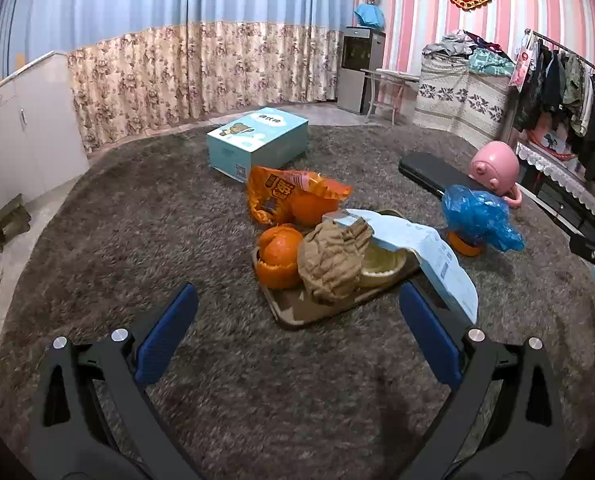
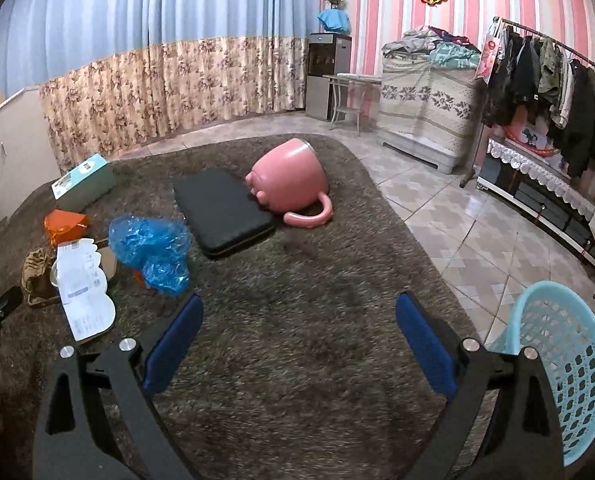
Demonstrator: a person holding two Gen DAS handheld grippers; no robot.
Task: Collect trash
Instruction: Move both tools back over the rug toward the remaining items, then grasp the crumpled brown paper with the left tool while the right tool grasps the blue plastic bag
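On the shaggy brown cover a brown tray (image 1: pixel 297 314) holds orange peel (image 1: pixel 279 256), a crumpled brown paper ball (image 1: pixel 331 258), a pale peel half (image 1: pixel 381 266) and a light blue paper sheet (image 1: pixel 425 252) that hangs over its right edge. An orange snack wrapper (image 1: pixel 293 194) lies behind the tray; a crumpled blue plastic bag (image 1: pixel 479 216) lies to its right. My left gripper (image 1: pixel 297 344) stands open just in front of the tray, nothing between its fingers. My right gripper (image 2: pixel 299 344) is open over bare cover, right of the blue bag (image 2: pixel 153 250) and the paper sheet (image 2: pixel 83 300).
A teal carton (image 1: pixel 257 142) sits at the back. A black flat case (image 2: pixel 221 210) and a tipped pink mug (image 2: pixel 289 186) lie mid-cover. A light blue mesh basket (image 2: pixel 565 364) stands at the right, off the edge over the tiled floor (image 2: pixel 477 236). A clothes rack (image 2: pixel 545 68) lines the right wall.
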